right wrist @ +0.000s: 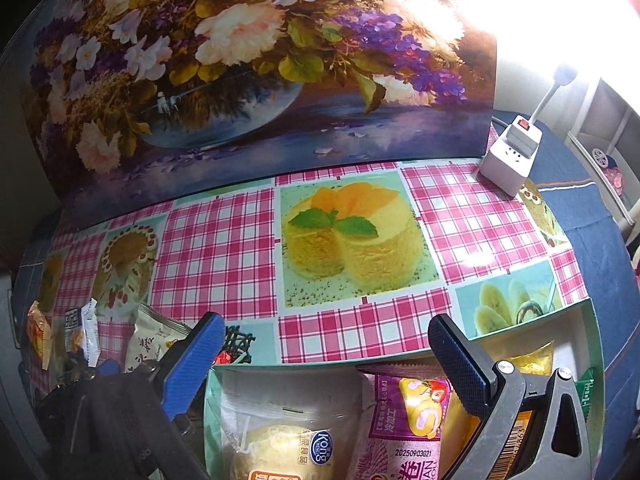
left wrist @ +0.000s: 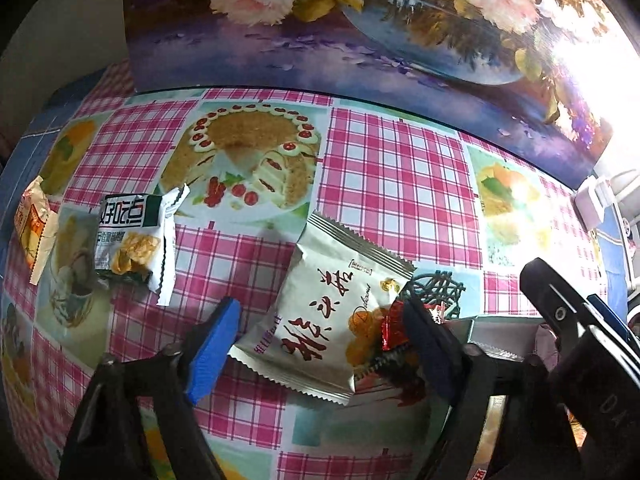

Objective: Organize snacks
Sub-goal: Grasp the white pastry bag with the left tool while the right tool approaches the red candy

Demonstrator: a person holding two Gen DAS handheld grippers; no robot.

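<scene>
Left gripper (left wrist: pixel 316 344) half open, straddling white snack packet (left wrist: pixel 320 316) flat on tablecloth (left wrist: pixel 392 184), pads not touching. Lower further, close squarely across packet's middle. Right gripper (right wrist: pixel 324 364) open, empty, over box (right wrist: pixel 592 360).

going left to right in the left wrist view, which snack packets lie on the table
orange packet at the far left, green and white biscuit packet, white packet with red writing, small red wrapper
</scene>
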